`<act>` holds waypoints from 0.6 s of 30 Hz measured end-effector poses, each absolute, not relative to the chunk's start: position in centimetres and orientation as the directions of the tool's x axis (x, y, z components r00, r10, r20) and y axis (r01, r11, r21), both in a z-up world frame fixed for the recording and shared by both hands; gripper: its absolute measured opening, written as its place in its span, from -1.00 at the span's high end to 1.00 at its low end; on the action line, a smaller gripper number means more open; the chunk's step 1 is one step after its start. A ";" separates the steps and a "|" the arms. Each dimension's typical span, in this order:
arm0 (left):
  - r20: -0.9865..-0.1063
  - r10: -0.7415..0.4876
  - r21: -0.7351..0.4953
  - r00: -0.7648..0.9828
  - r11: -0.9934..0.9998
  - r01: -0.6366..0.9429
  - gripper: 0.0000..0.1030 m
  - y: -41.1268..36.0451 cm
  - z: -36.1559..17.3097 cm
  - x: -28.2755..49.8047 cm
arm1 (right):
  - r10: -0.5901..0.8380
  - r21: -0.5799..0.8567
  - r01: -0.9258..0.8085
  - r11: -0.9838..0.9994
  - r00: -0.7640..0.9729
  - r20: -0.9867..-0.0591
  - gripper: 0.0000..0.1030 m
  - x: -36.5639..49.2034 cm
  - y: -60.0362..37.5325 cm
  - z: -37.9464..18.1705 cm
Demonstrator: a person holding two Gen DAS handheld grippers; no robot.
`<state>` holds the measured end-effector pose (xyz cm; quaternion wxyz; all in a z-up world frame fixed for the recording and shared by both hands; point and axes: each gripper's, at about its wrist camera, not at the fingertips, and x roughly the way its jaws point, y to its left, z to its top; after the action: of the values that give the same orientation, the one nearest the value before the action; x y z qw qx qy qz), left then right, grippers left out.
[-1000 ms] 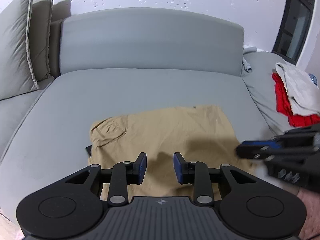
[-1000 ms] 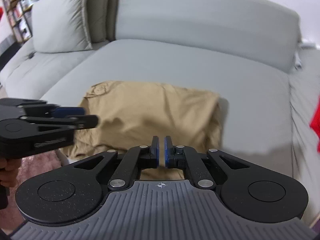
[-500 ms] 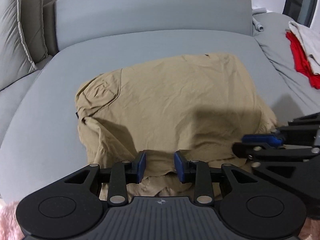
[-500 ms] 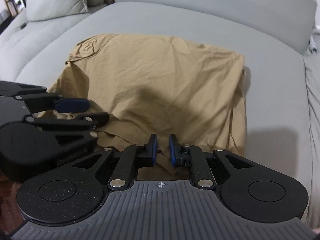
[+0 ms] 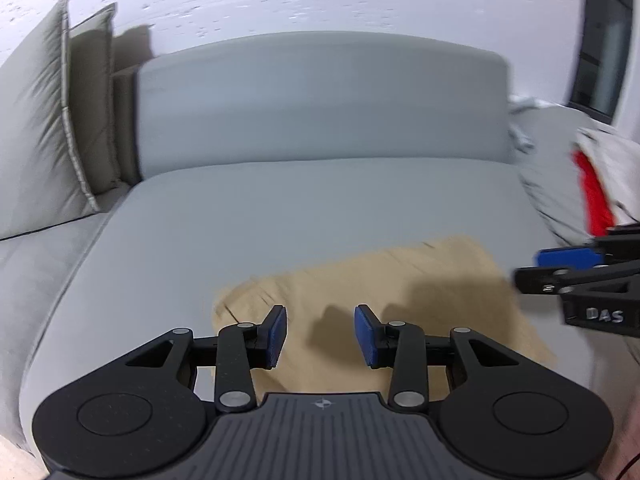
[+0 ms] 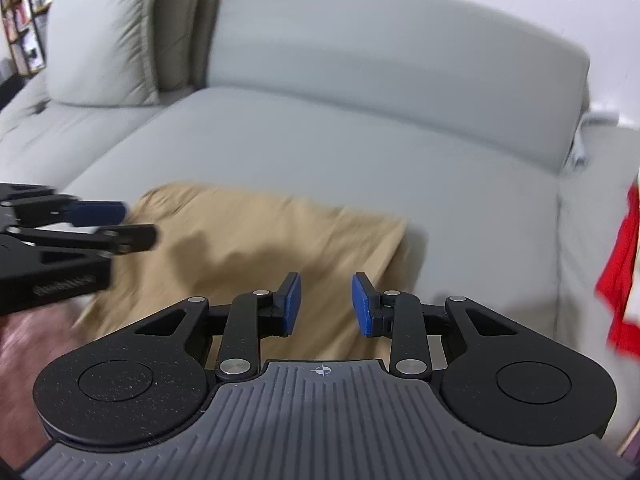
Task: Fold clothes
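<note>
A tan garment [image 5: 400, 280] lies folded flat on the grey sofa seat [image 5: 280, 208], near its front edge. My left gripper [image 5: 320, 334] hovers above the garment's near left part. Its jaws are opening and nothing is between the blue pads. My right gripper [image 6: 325, 304] hangs over the garment's [image 6: 260, 240] near right part. Its jaws stand apart but are closing, with no cloth between them. Each gripper shows in the other's view: the right gripper [image 5: 560, 266] at the right edge, the left gripper [image 6: 128, 224] at the left edge. Both views are motion-blurred.
Grey cushions [image 5: 48, 128] lean at the sofa's left end. A red cloth [image 5: 592, 196] with a pale one on it lies on the seat to the right. The backrest [image 5: 320, 108] runs across behind. A shelf [image 6: 24, 20] stands far left.
Half a second ago both grippers were close over the garment's front edge; now both have pulled back and it looks smaller. The right jaws, nearly shut a second ago, stand wider apart.
</note>
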<state>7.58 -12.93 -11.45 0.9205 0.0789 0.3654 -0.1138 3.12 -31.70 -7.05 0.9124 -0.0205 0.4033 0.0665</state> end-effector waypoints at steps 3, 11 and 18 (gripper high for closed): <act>-0.697 -0.120 0.082 0.707 0.966 0.245 0.35 -14.0 -13.1 11.2 | 0.100 0.023 -0.125 0.992 0.647 -0.756 0.86 7.2 -32.1 -8.5; -0.757 0.017 0.178 0.653 0.967 0.180 0.31 -13.7 -19.4 16.4 | 0.136 -0.001 -0.215 0.977 0.621 -0.772 0.93 13.7 -28.2 -15.0; -0.749 0.038 0.161 0.661 0.979 0.127 0.28 -11.0 -19.9 16.5 | -0.036 -0.135 -0.106 0.985 0.644 -0.764 1.00 13.9 -31.1 -18.3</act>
<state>16.47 -10.99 -19.88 0.9059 0.1000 0.4107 -0.0246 13.89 -31.10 -18.30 0.9027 -0.0840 0.4216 0.0195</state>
